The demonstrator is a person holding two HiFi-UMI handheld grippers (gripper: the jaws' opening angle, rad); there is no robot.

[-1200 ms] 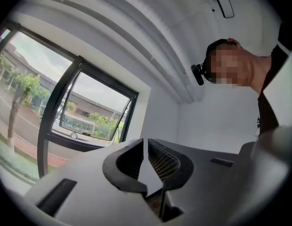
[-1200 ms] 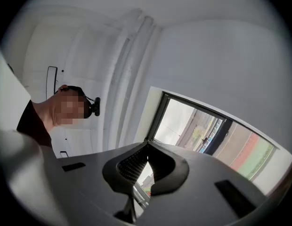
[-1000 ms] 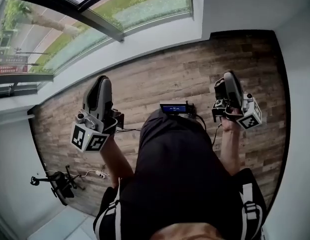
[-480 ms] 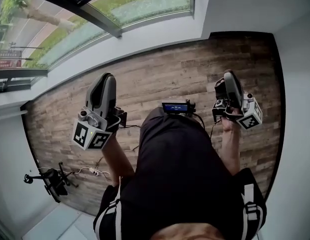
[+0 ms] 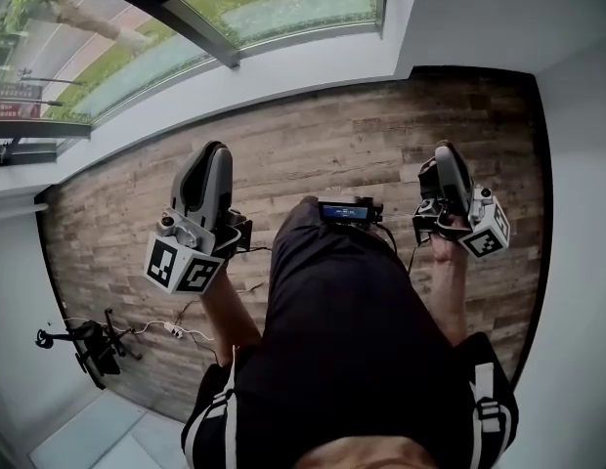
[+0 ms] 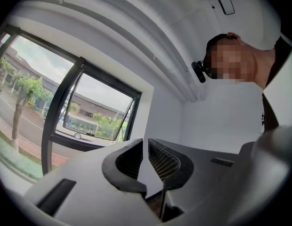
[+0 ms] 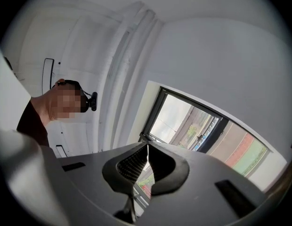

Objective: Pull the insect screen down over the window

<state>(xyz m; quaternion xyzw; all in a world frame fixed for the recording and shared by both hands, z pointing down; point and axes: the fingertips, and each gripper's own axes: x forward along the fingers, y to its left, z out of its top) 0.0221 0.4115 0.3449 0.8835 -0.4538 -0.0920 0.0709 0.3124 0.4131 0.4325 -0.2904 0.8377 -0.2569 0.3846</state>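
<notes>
just left gripper (image 6: 144,144) and right gripper (image 7: 147,148) before window (image 5: 137,62)

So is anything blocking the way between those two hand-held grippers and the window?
Nothing visible. The left hand-held gripper and the right hand-held gripper are both shut and empty, held in open air. Only wood floor lies between them and the window. The screen itself I can't make out.
</notes>
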